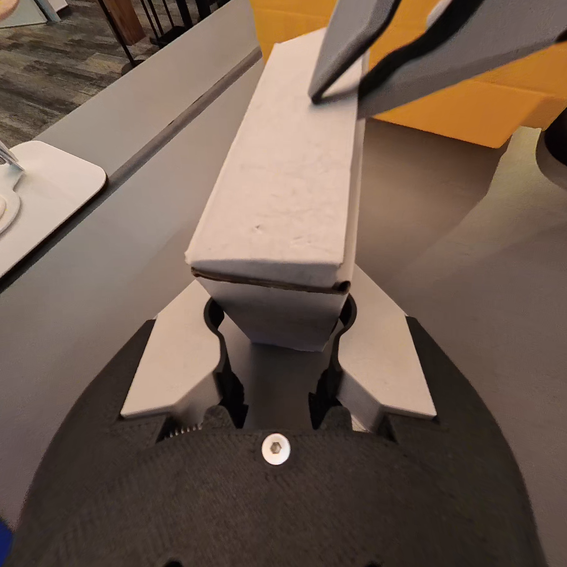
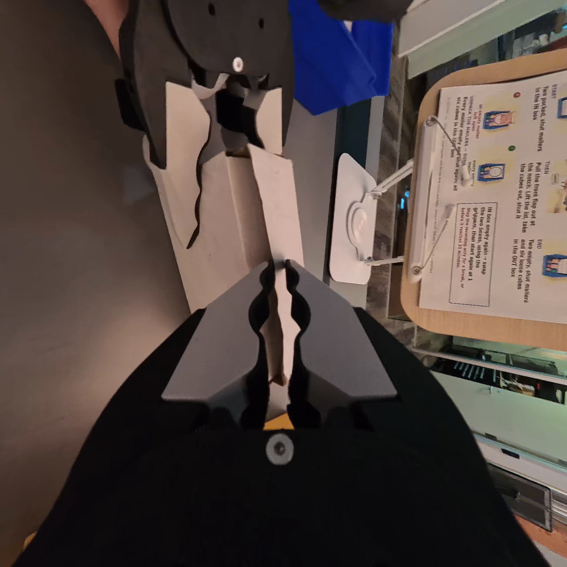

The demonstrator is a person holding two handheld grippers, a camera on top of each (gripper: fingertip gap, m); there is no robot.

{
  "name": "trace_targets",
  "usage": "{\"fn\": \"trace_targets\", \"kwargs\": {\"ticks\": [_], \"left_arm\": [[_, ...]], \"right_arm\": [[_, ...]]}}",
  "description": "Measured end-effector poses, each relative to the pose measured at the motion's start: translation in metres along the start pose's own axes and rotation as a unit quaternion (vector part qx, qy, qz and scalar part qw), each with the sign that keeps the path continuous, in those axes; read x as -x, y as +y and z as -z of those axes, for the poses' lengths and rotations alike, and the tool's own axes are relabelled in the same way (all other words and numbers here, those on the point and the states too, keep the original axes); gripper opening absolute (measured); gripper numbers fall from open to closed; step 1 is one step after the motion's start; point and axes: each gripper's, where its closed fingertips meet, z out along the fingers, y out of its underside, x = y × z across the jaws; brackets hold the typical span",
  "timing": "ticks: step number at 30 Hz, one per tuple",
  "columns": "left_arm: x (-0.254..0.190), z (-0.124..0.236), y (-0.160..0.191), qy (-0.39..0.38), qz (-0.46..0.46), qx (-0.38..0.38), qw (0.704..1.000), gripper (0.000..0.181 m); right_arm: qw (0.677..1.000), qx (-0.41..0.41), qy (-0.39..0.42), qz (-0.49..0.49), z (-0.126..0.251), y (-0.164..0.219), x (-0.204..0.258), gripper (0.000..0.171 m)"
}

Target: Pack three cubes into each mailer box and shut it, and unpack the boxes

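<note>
Clamped in the left hand-held gripper (image 1: 277, 310), near end of a white mailer box (image 1: 285, 190), raised off the grey worktop (image 1: 429, 245). Farther along, the right hand-held gripper (image 2: 278, 262), nearly closed, pinching what looks like the box's flap edge. Beyond, a yellow box (image 1: 454, 101). Probably opening or closing the flap; cannot tell which. Next needs a steady hold and a controlled pull or tuck.

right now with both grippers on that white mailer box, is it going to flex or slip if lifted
The white mailer box looks like stiff cardboard, so probably little flex. Its end flap shows a slight gap and may spring open. Held at one end by the left gripper, it could sag or pivot.
</note>
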Motion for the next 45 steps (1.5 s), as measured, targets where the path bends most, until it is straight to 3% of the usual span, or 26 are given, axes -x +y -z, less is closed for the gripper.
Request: {"fn": "trace_targets", "kwargs": {"ticks": [1, 5, 13, 16, 19, 21, 23, 26, 33, 35, 39, 41, 42, 45], "left_arm": [[0.001, 0.000, 0.000, -0.006, -0.006, 0.001, 1.000, 0.075], [0.000, -0.001, -0.002, -0.014, -0.022, 0.003, 1.000, 0.075], [0.003, 0.002, 0.000, -0.028, -0.039, 0.007, 0.999, 0.075], [0.001, 0.001, -0.001, -0.018, -0.023, 0.000, 1.000, 0.075], [-0.003, -0.001, -0.002, 0.010, 0.027, -0.009, 1.000, 0.075], [-0.003, -0.001, -0.002, 0.010, 0.022, -0.007, 1.000, 0.075], [-0.003, -0.002, -0.001, 0.004, 0.013, -0.006, 1.000, 0.075], [-0.001, -0.002, -0.001, -0.003, 0.004, 0.000, 1.000, 0.075], [0.001, -0.001, -0.003, -0.059, -0.095, 0.018, 0.994, 0.075], [0.000, 0.000, -0.004, -0.074, -0.129, 0.020, 0.989, 0.075], [-0.003, 0.000, -0.005, -0.080, -0.153, 0.018, 0.985, 0.075], [-0.003, 0.000, -0.006, -0.098, -0.195, 0.015, 0.976, 0.075], [-0.002, 0.000, -0.006, -0.114, -0.215, 0.018, 0.970, 0.075], [0.000, 0.001, -0.005, -0.138, -0.272, 0.029, 0.952, 0.075]], "right_arm": [[1.000, 0.001, 0.007, 0.002, 0.002, -0.002, -0.003, 0.005], [1.000, -0.009, 0.017, 0.003, 0.010, -0.014, -0.008, 0.006], [1.000, 0.008, -0.010, -0.006, 0.004, -0.003, 0.001, 0.009], [0.999, 0.011, 0.025, 0.023, -0.001, 0.003, -0.004, 0.022], [0.996, 0.073, 0.052, 0.023, 0.001, 0.034, -0.017, 0.023], [0.997, 0.064, 0.046, 0.005, 0.003, 0.041, -0.018, 0.024], [0.998, 0.058, 0.022, -0.003, 0.001, 0.042, -0.010, 0.009], [0.997, 0.074, 0.018, -0.013, 0.003, 0.041, -0.013, 0.008], [0.992, 0.064, -0.023, -0.102, 0.021, 0.036, -0.014, 0.007], [0.994, 0.052, -0.007, -0.095, 0.029, 0.031, -0.020, 0.004], [0.999, 0.036, 0.035, -0.001, 0.025, 0.012, -0.018, 0.018], [0.999, 0.037, 0.018, 0.009, 0.018, 0.005, -0.009, 0.015], [0.999, 0.049, -0.015, -0.004, 0.016, 0.007, 0.000, 0.002], [0.992, 0.040, -0.078, -0.089, 0.023, 0.005, 0.008, 0.002]]}}
